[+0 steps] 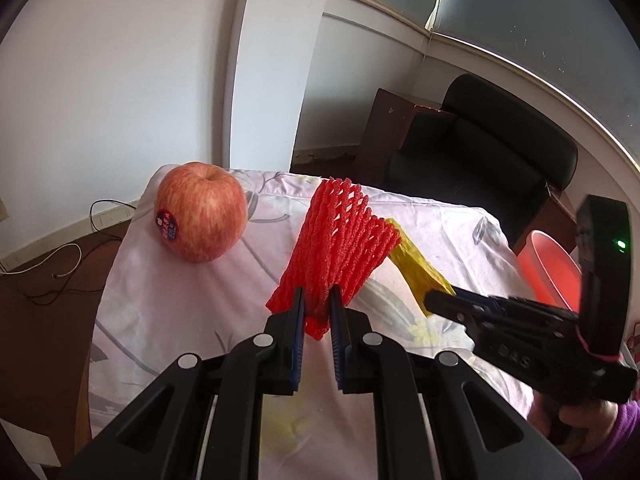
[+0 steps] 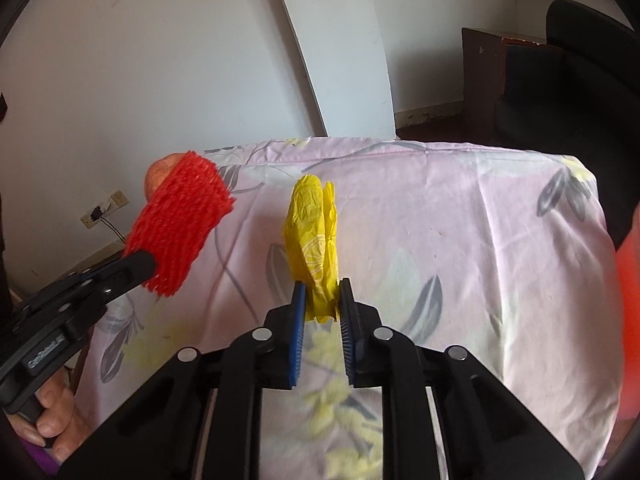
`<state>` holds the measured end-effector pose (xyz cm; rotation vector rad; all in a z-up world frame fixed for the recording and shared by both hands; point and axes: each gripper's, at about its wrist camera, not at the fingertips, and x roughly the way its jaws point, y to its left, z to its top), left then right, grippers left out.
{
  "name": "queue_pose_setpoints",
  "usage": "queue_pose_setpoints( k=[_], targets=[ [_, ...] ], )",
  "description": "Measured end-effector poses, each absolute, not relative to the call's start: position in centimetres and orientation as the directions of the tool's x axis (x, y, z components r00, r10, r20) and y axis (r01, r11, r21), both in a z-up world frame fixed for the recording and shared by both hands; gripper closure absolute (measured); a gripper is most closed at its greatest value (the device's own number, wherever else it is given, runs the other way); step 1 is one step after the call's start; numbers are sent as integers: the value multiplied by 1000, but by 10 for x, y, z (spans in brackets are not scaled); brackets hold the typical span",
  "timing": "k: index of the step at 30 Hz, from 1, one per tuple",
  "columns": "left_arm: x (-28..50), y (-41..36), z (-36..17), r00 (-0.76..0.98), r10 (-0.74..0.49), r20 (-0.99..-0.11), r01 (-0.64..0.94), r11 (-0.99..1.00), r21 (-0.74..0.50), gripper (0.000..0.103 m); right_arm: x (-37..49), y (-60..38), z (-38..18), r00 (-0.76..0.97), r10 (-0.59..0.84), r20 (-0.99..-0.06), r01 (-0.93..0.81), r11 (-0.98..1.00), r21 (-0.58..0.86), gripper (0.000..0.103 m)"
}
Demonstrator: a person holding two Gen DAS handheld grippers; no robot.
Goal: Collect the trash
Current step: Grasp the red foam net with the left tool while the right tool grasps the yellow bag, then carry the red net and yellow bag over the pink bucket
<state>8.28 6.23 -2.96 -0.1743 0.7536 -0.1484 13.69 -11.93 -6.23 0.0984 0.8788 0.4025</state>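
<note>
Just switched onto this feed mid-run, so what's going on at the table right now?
A person is clearing trash off a table covered with a floral cloth, a handheld gripper in each hand. The left gripper is clamped on a red foam fruit net. The right gripper is pinching a crumpled yellow wrapper. An apple sits untouched on the cloth, and a red bin shows past the table's right edge.

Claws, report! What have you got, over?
Left claw shut on red foam net. Right claw shut on yellow wrapper. Apple sits clear. Nothing blocking.
</note>
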Motion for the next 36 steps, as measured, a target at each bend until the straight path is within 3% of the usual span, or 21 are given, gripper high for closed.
queue_pose_setpoints(
  k=[36],
  targets=[
    [40, -19, -12, 717, -103, -689, 36, 993, -110, 92, 35, -196, -39, 654, 394, -646, -244, 918, 314, 86]
  ],
)
